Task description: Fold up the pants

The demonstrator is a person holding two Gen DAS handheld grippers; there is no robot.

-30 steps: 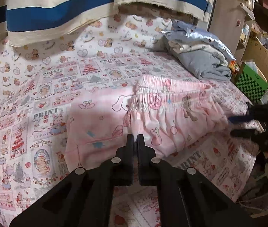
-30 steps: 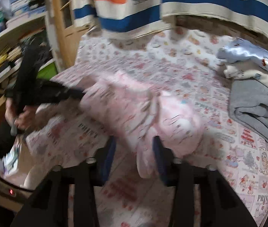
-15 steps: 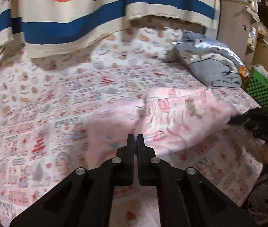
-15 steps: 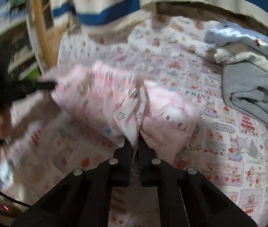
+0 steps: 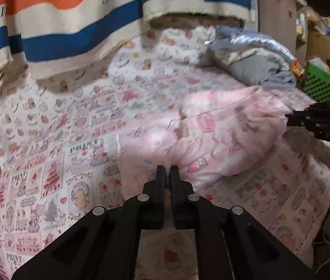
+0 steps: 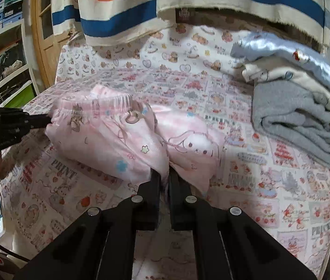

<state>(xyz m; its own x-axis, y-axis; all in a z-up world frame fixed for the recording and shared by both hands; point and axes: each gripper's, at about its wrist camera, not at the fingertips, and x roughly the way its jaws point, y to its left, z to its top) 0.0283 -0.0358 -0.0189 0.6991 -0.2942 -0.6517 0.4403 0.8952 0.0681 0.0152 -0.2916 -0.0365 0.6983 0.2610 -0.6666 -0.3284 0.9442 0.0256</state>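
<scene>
Pink cartoon-print pants (image 5: 223,140) (image 6: 109,144) lie bunched on the printed bed sheet (image 5: 48,163), with the elastic waistband on the far side. My left gripper (image 5: 167,171) sits at the near edge of the pink cloth. Its jaws are opening, a narrow slit shows between them, and the cloth edge is still in it. From the right wrist view the left gripper (image 6: 47,121) meets the left end of the waistband. My right gripper (image 6: 164,175) is shut on a fold of the pants. In the left wrist view the right gripper (image 5: 287,117) meets the bundle's right end.
A stack of folded grey, cream and blue clothes (image 5: 258,70) (image 6: 300,126) lies at the back right of the bed. A striped orange, blue and cream cloth (image 5: 71,35) hangs over the far side. Shelves (image 6: 6,35) and a wooden door stand beyond the bed's left edge, and a green checkered box (image 5: 321,86) stands to its right.
My right gripper has closed from open onto a fold of the pants. The pants have been drawn together into a bundle between the two grippers. A small gap has appeared between the left fingers.
</scene>
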